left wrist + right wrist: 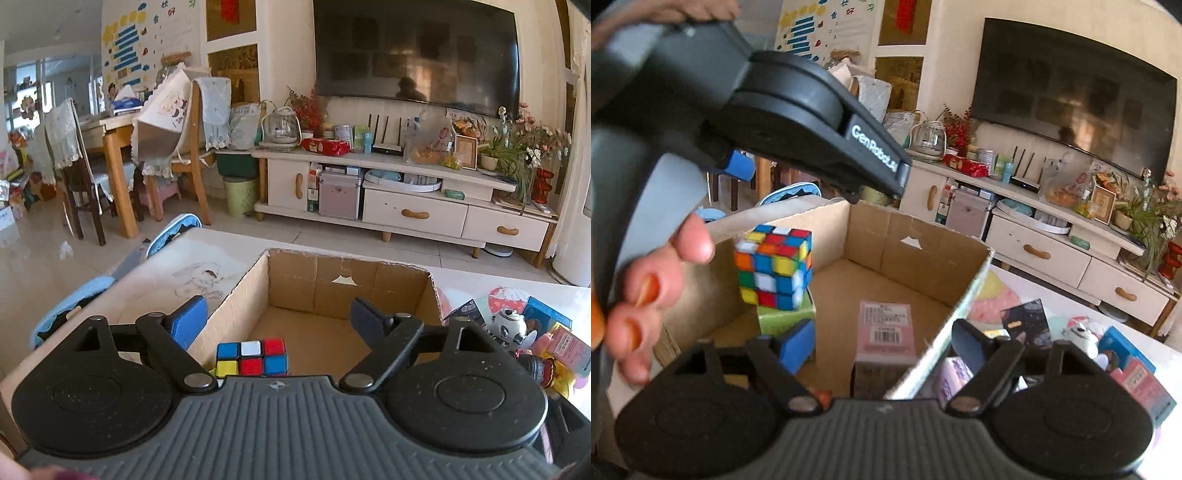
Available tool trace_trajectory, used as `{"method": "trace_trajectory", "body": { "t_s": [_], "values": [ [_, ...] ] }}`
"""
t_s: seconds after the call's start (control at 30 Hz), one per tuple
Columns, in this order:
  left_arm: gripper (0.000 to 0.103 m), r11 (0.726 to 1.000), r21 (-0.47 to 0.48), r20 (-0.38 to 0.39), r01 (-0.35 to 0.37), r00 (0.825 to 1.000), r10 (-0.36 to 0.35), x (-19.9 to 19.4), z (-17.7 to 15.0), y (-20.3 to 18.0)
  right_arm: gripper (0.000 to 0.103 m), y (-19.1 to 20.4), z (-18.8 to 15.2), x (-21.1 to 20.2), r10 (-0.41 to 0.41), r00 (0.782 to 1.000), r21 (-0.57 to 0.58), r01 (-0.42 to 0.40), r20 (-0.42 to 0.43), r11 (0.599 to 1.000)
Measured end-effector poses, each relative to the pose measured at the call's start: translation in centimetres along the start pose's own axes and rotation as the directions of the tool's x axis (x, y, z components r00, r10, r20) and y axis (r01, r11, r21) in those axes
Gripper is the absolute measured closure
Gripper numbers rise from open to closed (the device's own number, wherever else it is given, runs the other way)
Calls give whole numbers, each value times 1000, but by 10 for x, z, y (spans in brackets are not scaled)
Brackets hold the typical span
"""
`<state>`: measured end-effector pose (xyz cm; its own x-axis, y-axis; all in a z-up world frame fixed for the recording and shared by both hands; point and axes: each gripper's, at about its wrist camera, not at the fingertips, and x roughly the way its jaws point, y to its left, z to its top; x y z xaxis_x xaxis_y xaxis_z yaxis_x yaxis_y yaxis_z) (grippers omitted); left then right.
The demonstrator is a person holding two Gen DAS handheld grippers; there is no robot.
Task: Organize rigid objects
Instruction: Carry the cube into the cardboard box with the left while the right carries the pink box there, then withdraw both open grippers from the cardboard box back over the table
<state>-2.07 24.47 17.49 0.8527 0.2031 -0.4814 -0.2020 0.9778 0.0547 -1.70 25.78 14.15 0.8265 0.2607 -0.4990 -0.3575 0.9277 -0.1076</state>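
An open cardboard box [347, 291] stands on the table. A Rubik's cube [251, 356] lies inside it near the front wall, just below my left gripper [277, 321], whose jaws stand wide apart with nothing between them. In the right wrist view the cube [774, 266] sits tilted on a green box [786, 317]. A pink carton with a barcode [886, 328] stands on the box floor. My right gripper [884, 343] is open over it, pads clear of its sides, with the right finger beyond the box's right wall [960, 306].
Loose items lie on the table right of the box: a panda figure [509, 325], a blue carton [546, 317], a pink packet [569, 347] and a dark card [1027, 321]. A hand [646, 291] grips the left tool. A TV stand [406, 206] stands beyond the table.
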Motion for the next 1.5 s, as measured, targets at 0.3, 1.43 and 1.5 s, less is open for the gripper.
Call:
{"method": "trace_trajectory", "body": {
  "t_s": [0.3,1.43,1.5],
  "values": [
    [0,1000,15,1,24,1000,-24,-4,0,-6,17,-19,-14,-25,-63,998,69,61,31,996],
    [0,980,179,-13,86,996,-85,-6,-13,-14,17,-99,-66,-47,-161,987,210,153,22,966],
    [0,978,187,-14,88,996,-87,-7,-14,-13,17,-103,-68,-48,-166,986,217,158,20,963]
  ]
}}
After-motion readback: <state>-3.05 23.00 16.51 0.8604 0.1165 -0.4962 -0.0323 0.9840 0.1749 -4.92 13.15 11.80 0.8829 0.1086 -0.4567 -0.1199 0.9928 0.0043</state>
